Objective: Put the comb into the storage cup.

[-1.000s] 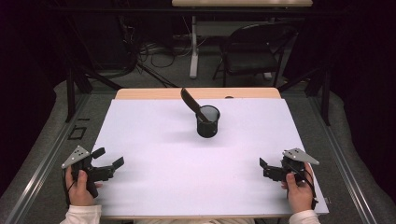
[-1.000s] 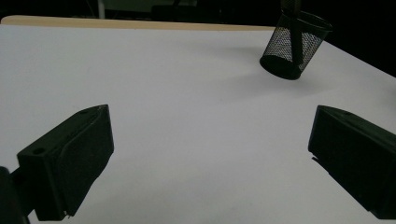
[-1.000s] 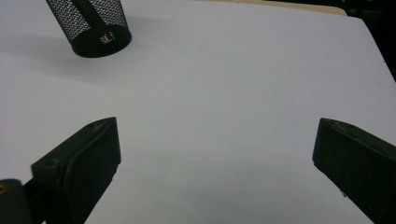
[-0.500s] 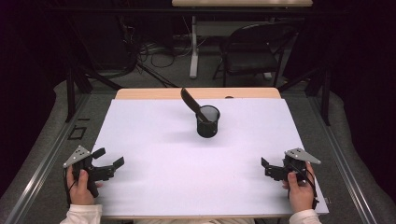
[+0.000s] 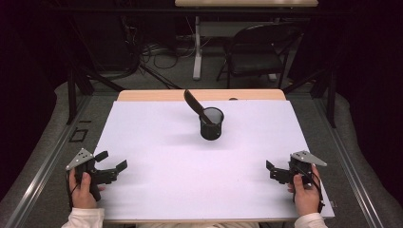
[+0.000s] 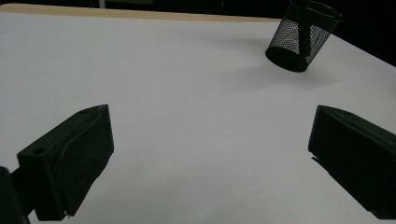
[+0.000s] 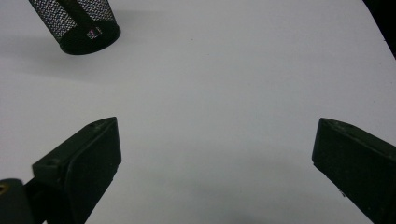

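A black mesh cup (image 5: 211, 124) stands upright near the back middle of the white table top (image 5: 157, 137). A dark flat-bladed utensil (image 5: 192, 100) leans out of it toward the left. My left gripper (image 5: 111, 160) rests at the front left, held by a hand, jaws wide open and empty. My right gripper (image 5: 272, 171) sits at the front right, also open and empty. In the left gripper view the gripper (image 6: 212, 154) points at bare table, with the cup (image 6: 303, 37) far off at upper right. In the right gripper view the gripper (image 7: 215, 163) is open, with the cup (image 7: 84, 23) at upper left.
A wooden strip (image 5: 142, 95) edges the table's far side. Behind it stand a black folding chair (image 5: 256, 52), a table leg (image 5: 196, 47) and floor cables (image 5: 152, 50). Grey floor rails run along both sides of the table.
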Demonstrator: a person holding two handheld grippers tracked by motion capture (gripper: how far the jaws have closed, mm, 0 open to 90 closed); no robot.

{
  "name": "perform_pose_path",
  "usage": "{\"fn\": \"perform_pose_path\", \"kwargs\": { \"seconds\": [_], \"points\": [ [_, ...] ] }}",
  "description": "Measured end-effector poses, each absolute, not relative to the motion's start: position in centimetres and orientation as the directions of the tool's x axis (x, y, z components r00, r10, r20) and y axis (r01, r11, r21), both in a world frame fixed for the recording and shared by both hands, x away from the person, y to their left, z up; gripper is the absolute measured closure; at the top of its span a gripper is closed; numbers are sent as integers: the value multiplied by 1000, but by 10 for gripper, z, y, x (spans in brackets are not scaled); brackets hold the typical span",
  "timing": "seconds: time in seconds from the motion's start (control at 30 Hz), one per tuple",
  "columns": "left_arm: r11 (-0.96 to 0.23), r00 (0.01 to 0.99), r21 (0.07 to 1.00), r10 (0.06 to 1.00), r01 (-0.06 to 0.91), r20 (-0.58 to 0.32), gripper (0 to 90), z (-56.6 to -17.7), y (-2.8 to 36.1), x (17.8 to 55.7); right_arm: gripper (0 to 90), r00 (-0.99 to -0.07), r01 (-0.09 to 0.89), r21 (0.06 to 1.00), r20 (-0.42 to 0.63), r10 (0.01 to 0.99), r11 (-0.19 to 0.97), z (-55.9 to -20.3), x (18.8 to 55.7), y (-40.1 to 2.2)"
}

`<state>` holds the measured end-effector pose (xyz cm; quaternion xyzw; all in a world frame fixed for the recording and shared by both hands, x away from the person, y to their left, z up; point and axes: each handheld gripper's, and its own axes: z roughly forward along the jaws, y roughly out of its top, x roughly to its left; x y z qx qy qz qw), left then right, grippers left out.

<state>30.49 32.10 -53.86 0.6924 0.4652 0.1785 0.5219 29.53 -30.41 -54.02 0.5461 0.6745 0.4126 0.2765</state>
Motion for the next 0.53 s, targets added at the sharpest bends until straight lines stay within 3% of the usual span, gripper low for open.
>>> {"fn": "perform_pose_path", "kwargs": {
  "seconds": [0.53],
  "points": [
    [-29, 502, 884, 832, 466, -237, 5, -539, 321, 306, 13, -252, 524, 849, 87, 964, 60, -541, 296, -305]
  ]
}}
